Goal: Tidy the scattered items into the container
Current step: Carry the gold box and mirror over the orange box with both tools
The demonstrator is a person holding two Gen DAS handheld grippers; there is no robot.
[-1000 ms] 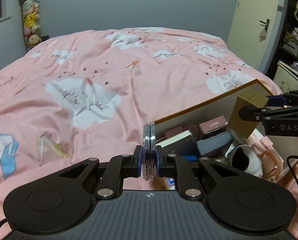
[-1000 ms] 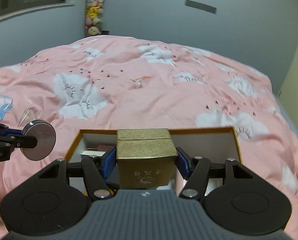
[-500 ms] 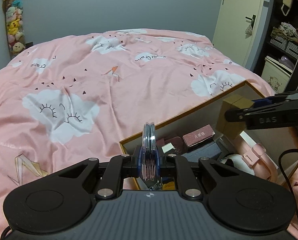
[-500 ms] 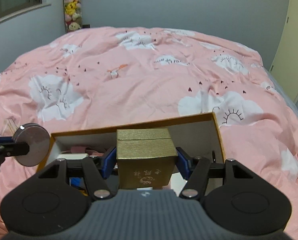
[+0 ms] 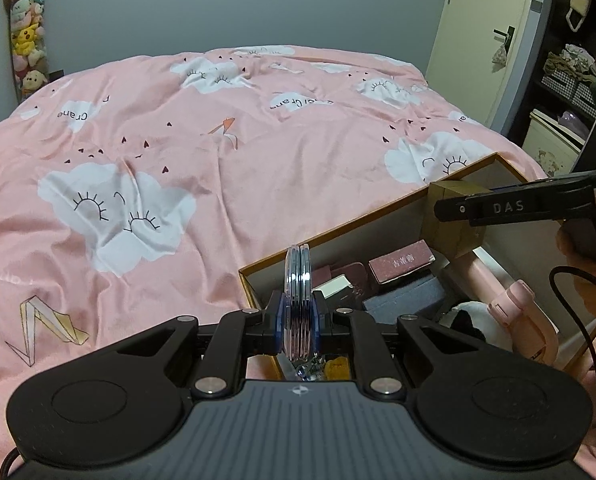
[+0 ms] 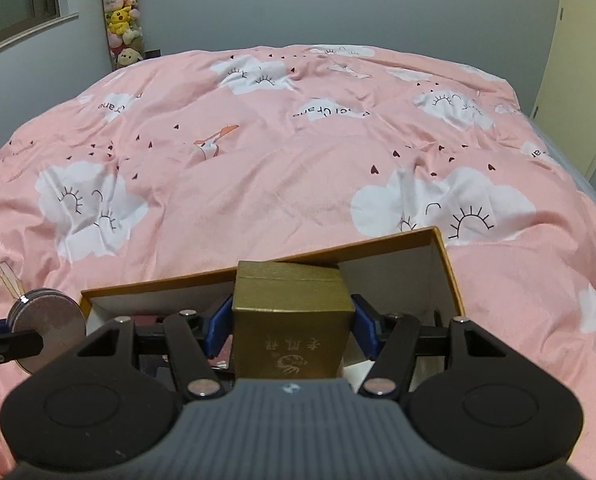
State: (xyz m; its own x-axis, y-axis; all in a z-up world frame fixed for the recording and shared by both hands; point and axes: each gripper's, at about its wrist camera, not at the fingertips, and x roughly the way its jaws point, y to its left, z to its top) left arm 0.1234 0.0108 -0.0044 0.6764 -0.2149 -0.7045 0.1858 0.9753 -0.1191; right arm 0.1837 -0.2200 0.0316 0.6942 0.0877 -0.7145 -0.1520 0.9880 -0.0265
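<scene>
Both your loads now hang over the container (image 5: 382, 222): left gripper (image 5: 297, 317) clamps the disc stack (image 5: 298, 280), right gripper (image 6: 291, 326) grips the gold box (image 6: 291, 320); release next

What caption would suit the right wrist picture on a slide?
Right gripper holds a gold box above the open container on a pink bedspread.

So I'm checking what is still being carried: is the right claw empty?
No, the right claw is clamped on a gold box, its blue pads pressed against both sides, above the open container.
</scene>
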